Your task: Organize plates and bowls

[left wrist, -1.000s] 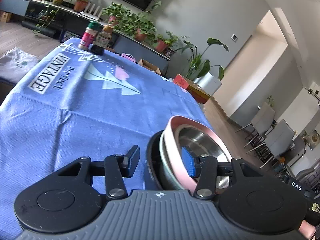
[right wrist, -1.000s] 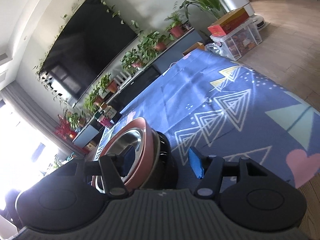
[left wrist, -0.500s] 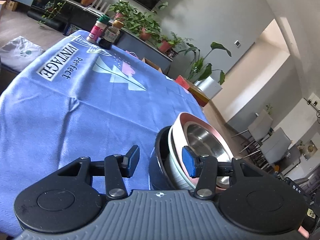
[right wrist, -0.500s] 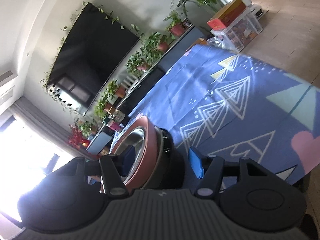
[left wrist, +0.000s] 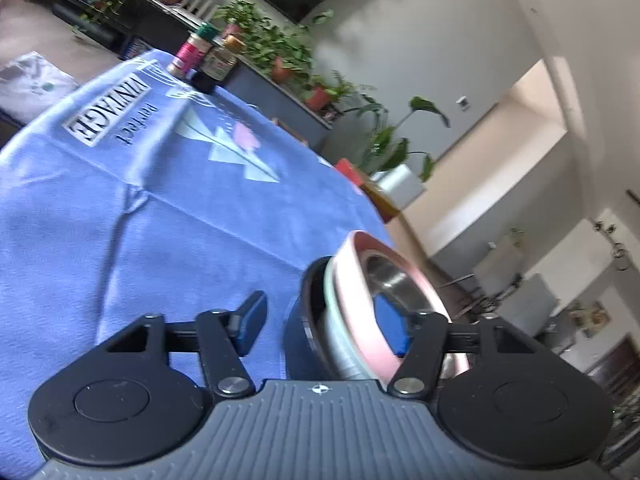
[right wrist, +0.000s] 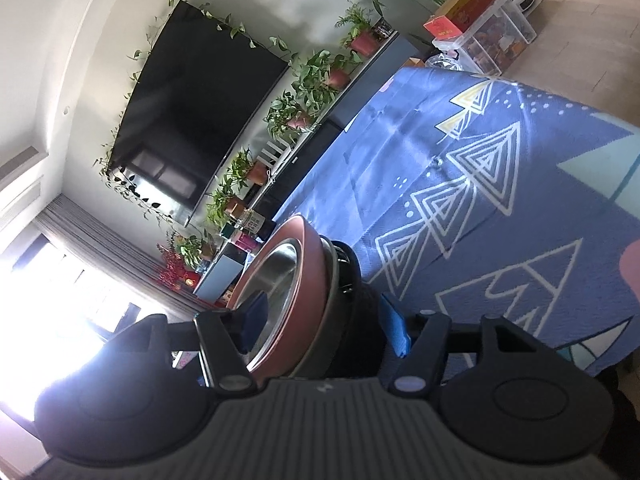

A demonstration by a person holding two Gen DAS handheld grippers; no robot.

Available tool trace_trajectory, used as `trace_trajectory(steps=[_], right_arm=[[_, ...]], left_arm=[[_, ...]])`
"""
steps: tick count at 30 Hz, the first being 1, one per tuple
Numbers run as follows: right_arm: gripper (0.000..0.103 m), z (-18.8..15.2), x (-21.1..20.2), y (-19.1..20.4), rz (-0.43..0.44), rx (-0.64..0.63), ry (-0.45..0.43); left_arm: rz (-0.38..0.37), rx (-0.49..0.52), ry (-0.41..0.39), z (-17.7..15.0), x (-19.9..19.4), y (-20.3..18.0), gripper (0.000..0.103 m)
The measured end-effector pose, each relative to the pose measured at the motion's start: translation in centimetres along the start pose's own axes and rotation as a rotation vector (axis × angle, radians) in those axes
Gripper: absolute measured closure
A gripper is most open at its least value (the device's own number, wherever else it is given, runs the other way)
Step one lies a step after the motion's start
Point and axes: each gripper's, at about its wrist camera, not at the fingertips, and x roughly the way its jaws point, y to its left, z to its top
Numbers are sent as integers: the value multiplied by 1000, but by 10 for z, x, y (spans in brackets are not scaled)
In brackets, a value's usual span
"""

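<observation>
Both grippers are working the same stack of bowls from opposite sides, and both sets of jaws are opening right now. Left gripper (left wrist: 320, 322) is straddling the near rim of the stack: its left finger is hanging free over the blue tablecloth (left wrist: 120, 216), well clear of the bowls, while its blue-padded right finger is sitting inside the pink bowl (left wrist: 360, 320), so no squeeze there. Right gripper (right wrist: 324, 322) is doing the mirror image, one pad inside the steel lining, the other just outside the black bowl (right wrist: 356, 320) underneath; whether that outer pad is touching, I cannot tell. The stack itself is sitting at the table's edge, pink bowl nested in the black one. Spice bottles (left wrist: 200, 60) are standing at the far end.
</observation>
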Motion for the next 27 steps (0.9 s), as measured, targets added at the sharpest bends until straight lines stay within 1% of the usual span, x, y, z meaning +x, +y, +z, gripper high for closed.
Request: trace_trajectory(steps=[3,6,9,13,15,16,17,20,27], right_arm=[[19,0,2,-1,2,3,9],[19,-1,5,0,9,3,16],[19,-1,7,1,14,0,23],[19,-2,9,1,15,1,28],[19,-2,10,1,22,3,34],[20,-2,11,1,27,2,39],[26,-3,12,1,32,-2,43],[31,-4,10,7,15,-30,29],[32,-6,8,10,3,-29,22]], left_arm=[[-39,-16,9,-1,4,-1,43],[-22,-4,25,-3,11,-4,43],[-38,-7,36,-5,16,-5,44],[-43,-2,50,-6,21,-6,50],[-36,1,47,-7,22,-7,51],[-34,1,47,-8,21,-7,52],[-30,2,45,-8,21,-7,52],[-28,3,45,-8,21,-9,53],[-23,5,43,-8,18,-11,54]])
